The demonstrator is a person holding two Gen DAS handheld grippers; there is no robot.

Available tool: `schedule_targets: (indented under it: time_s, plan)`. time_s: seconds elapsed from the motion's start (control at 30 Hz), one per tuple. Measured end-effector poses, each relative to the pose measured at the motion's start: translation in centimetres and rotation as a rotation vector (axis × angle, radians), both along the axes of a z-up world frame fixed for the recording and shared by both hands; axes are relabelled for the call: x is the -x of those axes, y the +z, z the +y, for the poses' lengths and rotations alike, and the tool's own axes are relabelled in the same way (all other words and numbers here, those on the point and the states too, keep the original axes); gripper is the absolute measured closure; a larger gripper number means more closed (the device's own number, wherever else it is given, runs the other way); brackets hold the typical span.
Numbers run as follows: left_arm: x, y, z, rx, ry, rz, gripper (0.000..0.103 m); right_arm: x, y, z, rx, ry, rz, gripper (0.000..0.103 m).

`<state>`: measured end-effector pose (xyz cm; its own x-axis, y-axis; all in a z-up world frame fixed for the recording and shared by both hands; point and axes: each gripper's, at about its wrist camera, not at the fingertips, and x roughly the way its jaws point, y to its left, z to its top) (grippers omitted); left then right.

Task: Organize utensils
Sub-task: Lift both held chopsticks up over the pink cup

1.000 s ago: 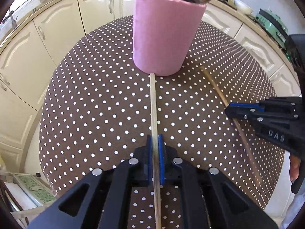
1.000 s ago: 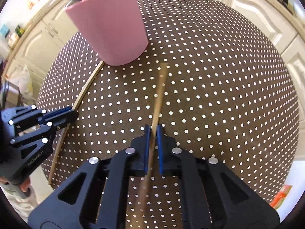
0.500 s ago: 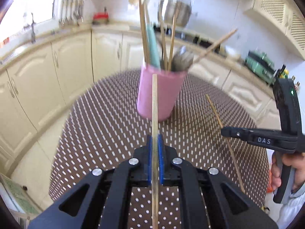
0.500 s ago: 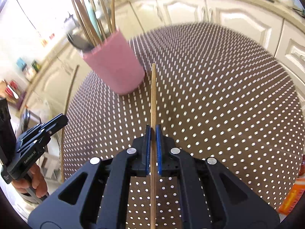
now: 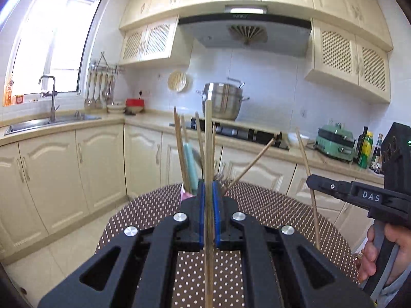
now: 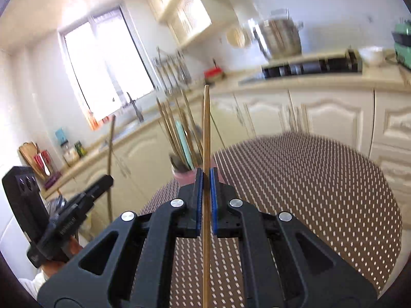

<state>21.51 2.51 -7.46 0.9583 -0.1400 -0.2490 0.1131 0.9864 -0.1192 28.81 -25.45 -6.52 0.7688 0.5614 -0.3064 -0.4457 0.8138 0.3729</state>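
1. My left gripper (image 5: 208, 192) is clamped on a single wooden chopstick (image 5: 208, 138). Its blue pads press the stick from both sides.
2. That chopstick is a slim, pale tan rod, straight and plain, with a squared-off top end. It stands upright in the left wrist view, rising above the pads and running down past the bottom edge of the picture.
3. My right gripper (image 6: 206, 179) is clamped on a second chopstick (image 6: 206, 128) in the same way, blue pads tight against it. This one looks the same: thin, light wood, upright, its tip well above the pads.
4. In the left wrist view the right gripper (image 5: 312, 181) shows from the side at the right edge, the hand (image 5: 382, 254) wrapped round its grip, its chopstick slanting up and down through the tip.
5. Both sticks are held in the air above the round table (image 6: 321, 179), which is covered in brown cloth with white dots.
6. The pink holder (image 6: 186, 177) stands on the table just beyond my fingertips, mostly hidden behind them. From it rise several more wooden chopsticks, a pale teal handle (image 5: 191, 164) and something of dull metal.
7. The right wrist view is blurred, so finer detail of the holder's contents cannot be told there.
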Motion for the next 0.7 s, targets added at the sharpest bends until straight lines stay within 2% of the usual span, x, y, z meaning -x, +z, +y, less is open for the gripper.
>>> schedule_targets:
  time_s: [0.27, 0.47, 0.7]
  plan:
    - [-1.0, 1.9, -0.1, 0.034, -0.027, -0.131, 0.097, 2.0, 3.8, 2.4, -0.045, -0.025, -0.257, 0.097]
    - [-2.2, 3.9, 0.6, 0.085, -0.035, -0.254, 0.097, 0.1, 5.6, 3.5, -0.099, -0.031, -0.331, 0.097]
    - [-5.3, 4.8, 2.2, 0.175, -0.017, -0.321, 0.097, -2.4, 7.1, 1.8, -0.127, -0.122, -0.436, 0.097]
